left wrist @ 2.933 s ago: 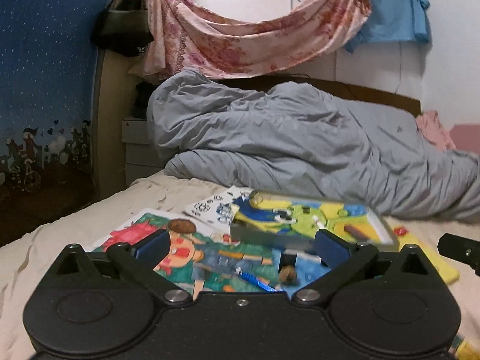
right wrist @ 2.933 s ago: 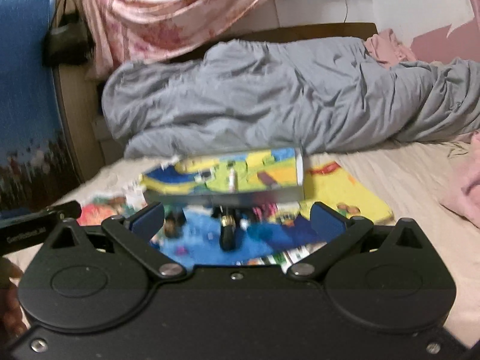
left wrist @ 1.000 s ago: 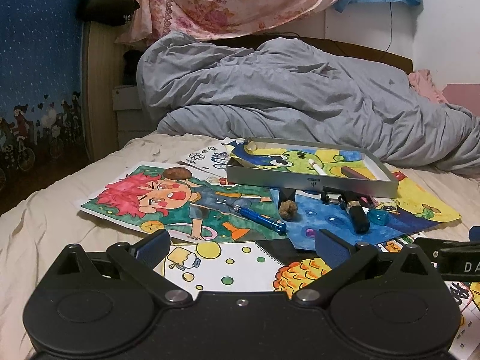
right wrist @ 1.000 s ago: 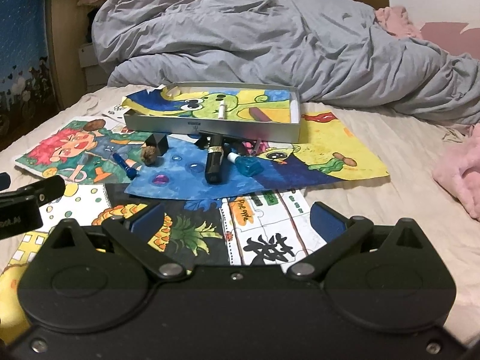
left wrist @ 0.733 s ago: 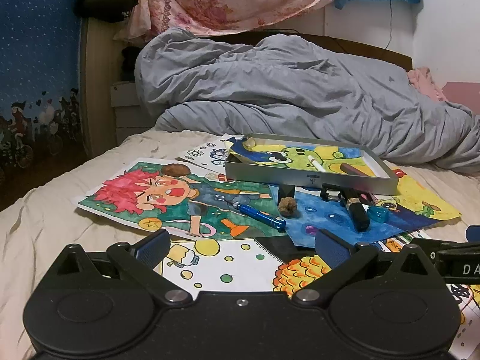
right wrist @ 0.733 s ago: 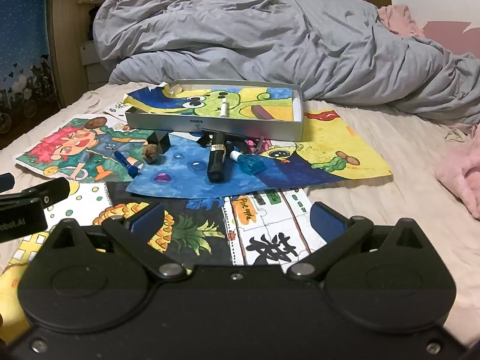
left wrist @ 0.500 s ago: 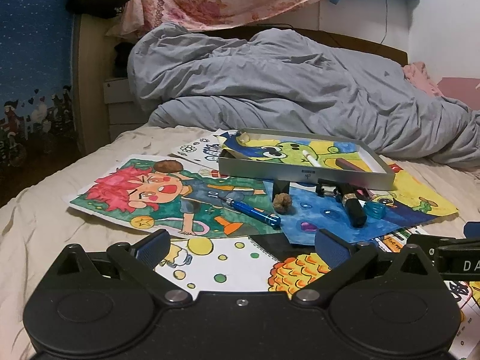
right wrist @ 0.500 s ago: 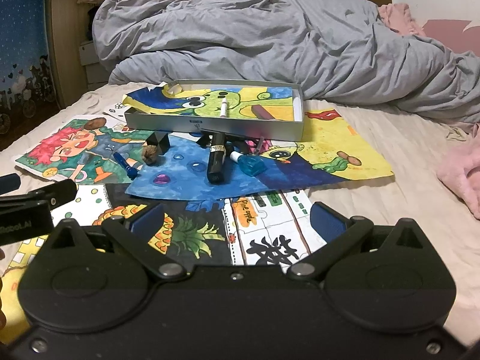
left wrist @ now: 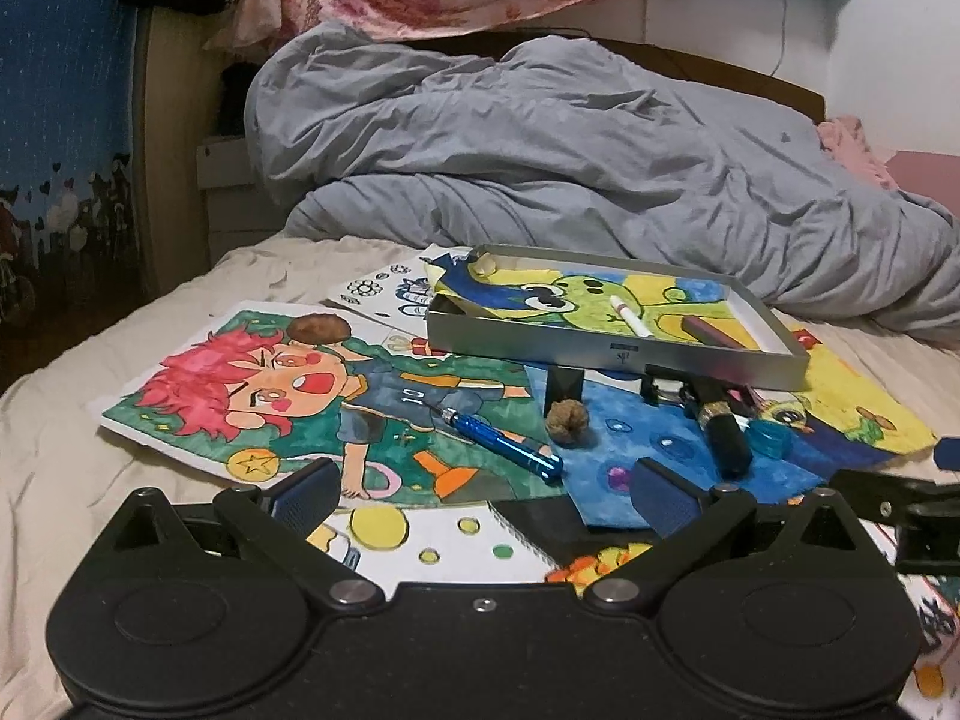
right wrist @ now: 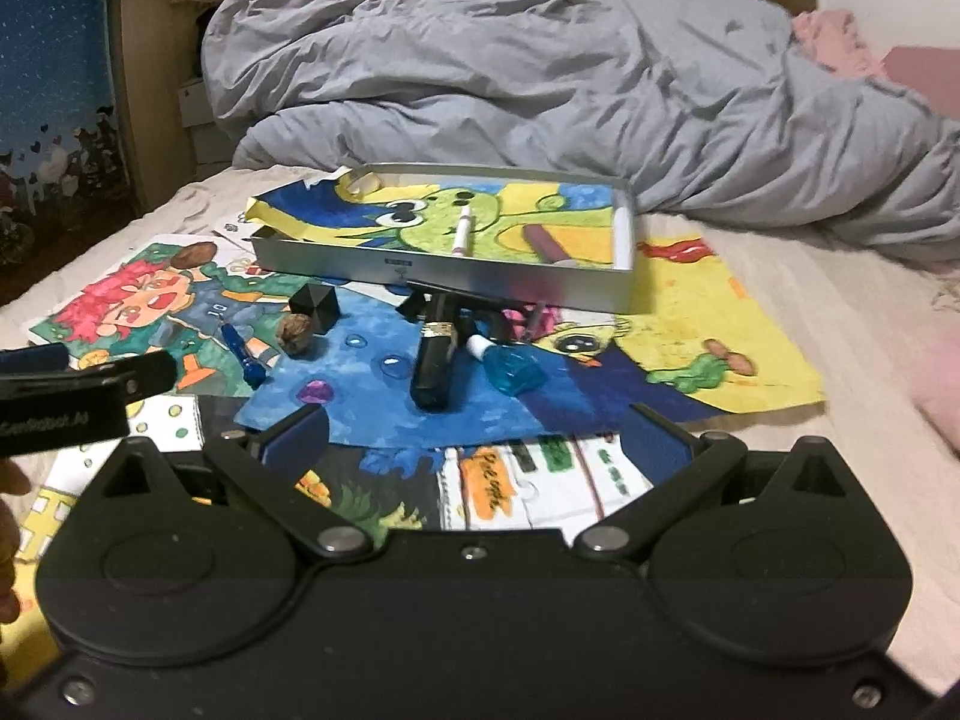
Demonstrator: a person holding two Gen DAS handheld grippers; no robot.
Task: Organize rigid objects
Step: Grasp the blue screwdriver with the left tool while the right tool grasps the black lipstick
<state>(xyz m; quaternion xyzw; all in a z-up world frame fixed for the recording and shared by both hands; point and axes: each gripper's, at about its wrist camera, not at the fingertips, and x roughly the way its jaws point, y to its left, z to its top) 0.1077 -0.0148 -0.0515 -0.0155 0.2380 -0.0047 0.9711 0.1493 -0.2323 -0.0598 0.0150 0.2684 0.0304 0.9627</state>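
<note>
A shallow metal tray [left wrist: 612, 360] [right wrist: 444, 267] lies on drawings spread over the bed; a white marker [left wrist: 630, 315] [right wrist: 463, 231] and a dark red stick [right wrist: 549, 246] lie inside it. In front of it sit a black cube [right wrist: 315, 303], a walnut [left wrist: 567, 418] [right wrist: 295, 334], a blue pen [left wrist: 504, 444] [right wrist: 245, 359], a black tube [left wrist: 723, 435] [right wrist: 435, 366], a small blue bottle [right wrist: 510, 369] and a purple gem [right wrist: 313, 390]. My left gripper [left wrist: 480, 489] and right gripper [right wrist: 477, 441] both stand open and empty, short of these objects.
A rumpled grey duvet [left wrist: 570, 162] fills the back of the bed. Painted paper sheets [left wrist: 252, 396] cover the beige sheet. A wooden bed post [left wrist: 168, 138] and blue wall stand at left. Pink fabric [right wrist: 942, 372] lies at the right edge.
Both grippers pulled back from the tray earlier, then eased slightly forward again toward the loose objects. They stay open. The objects have not moved.
</note>
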